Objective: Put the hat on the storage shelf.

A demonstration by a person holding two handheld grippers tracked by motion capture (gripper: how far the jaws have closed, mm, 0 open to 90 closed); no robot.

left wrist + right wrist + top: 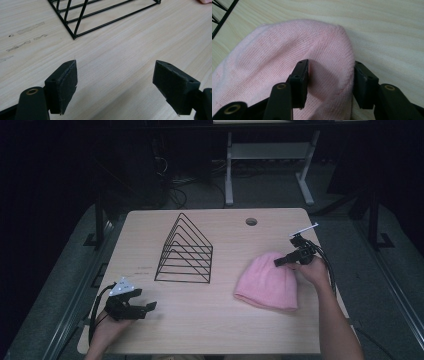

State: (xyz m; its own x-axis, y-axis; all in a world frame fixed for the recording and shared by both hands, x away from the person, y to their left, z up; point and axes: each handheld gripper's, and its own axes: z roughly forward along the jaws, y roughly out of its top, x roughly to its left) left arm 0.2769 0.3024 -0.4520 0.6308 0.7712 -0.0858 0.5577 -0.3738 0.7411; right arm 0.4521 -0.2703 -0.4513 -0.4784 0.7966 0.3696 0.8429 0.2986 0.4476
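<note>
Pink beanie (287, 57): in the right gripper view our right gripper (329, 83) has its fingers (299, 82) half-closed around a raised fold at the hat's crown, one pad on each side; whether they already pinch it we cannot tell for sure. The beanie lies flat on the counter (215, 320), right of centre in the high view, beside the black wire rack (185, 251). We judge this the grasping step; next, finish the squeeze, then lift. Our left gripper (115, 82) waits lower left, fingers wide, holding nothing.
</note>
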